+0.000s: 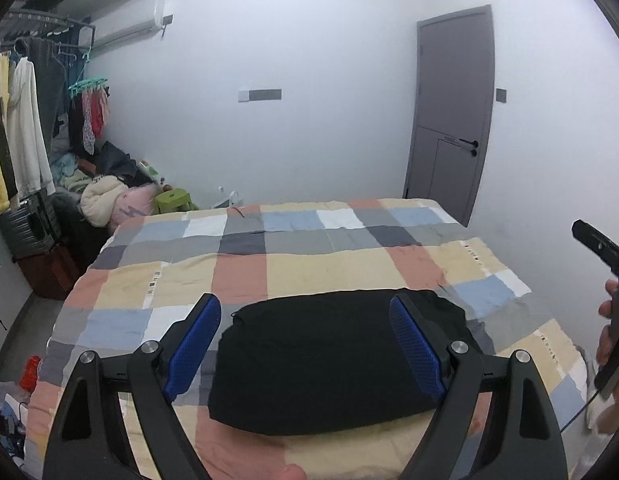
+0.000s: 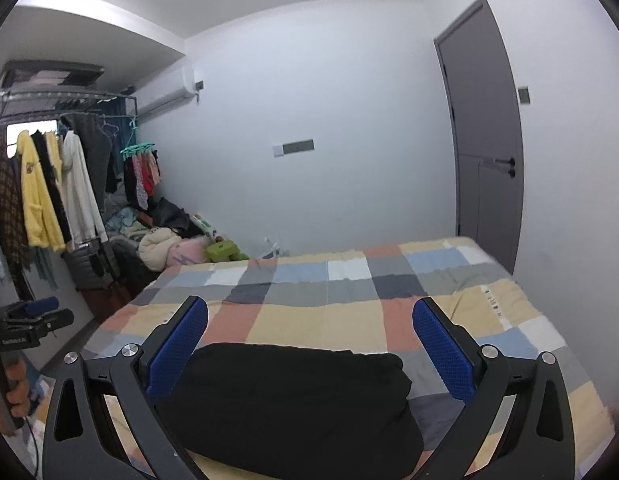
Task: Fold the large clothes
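The left gripper (image 1: 305, 308) is held above the near part of the bed with its two blue-padded fingers (image 1: 195, 344) spread wide and nothing between them; it touches no cloth. The right gripper (image 2: 309, 314) is in the same attitude, its blue pads (image 2: 443, 354) well apart and empty, raised over the same spot. Framed between both pairs of fingers lies the black garment (image 1: 333, 364), folded into a compact, roughly rectangular bundle with rounded corners and lying flat on the checked bedspread (image 1: 321, 264) near the bed's front edge. In the left wrist view the right hand (image 1: 607, 332) shows at the far right edge, wrapped round its gripper's dark handle; in the right wrist view the left hand (image 2: 13, 384) appears at the far left edge, holding its own tool. The bedspread is a patchwork of beige, salmon, grey, blue and white squares. Beyond the bed stands a white wall with a grey door (image 1: 449, 116) on the right. In the left corner a clothes rack (image 2: 57, 184) carries yellow, white and dark garments, with a heap of clothes and a green stool (image 1: 171, 200) on the floor below it, and an air conditioner (image 2: 169, 92) is mounted high on the wall.
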`<state>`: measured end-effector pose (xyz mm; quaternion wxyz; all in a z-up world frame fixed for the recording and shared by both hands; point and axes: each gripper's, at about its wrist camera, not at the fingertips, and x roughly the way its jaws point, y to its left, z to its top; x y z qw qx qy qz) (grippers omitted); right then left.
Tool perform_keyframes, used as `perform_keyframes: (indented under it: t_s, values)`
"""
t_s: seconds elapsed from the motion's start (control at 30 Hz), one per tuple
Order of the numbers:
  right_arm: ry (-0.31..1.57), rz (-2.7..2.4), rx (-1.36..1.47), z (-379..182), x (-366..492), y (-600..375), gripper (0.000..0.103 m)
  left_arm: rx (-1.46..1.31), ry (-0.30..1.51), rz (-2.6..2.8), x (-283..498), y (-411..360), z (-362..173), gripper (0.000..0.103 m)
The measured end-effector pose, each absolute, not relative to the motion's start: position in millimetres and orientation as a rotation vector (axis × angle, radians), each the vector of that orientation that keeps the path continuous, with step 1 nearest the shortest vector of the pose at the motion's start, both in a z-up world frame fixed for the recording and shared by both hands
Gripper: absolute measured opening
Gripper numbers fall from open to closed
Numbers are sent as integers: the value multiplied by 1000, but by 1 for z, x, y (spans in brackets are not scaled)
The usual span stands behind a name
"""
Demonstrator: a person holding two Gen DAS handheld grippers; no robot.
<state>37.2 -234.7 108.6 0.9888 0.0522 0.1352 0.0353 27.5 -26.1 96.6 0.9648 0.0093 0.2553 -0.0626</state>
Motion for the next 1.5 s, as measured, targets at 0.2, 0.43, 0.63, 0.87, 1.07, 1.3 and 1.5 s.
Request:
perform_keyframes:
  t_s: [0.2,0.43,0.63,0.87,1.07,1.3,1.5]
  values:
    - [218,139,91,96,-3,-202,103,40,483,-148,-12,-52,85,87]
    - [195,132,25,77,-27,-171,103,-9,525,-225,-33,-63,61,87]
    - [234,120,67,49,-35,-161,103,-26,561,-225,-43,-68,35,87]
    - [296,78,72,12,-36,-161,103,-56,549,-95,-48,-46,10,87]
    - [339,74,73,-7,-31,-160,103,-64,589,-62,-46,-37,-15,87]
    - [359,74,71,-20,-32,-156,103,-50,621,-58,-37,-39,-31,87]
    - [378,71,54,-23,-29,-154,103,-48,652,-63,-30,-40,-40,87]
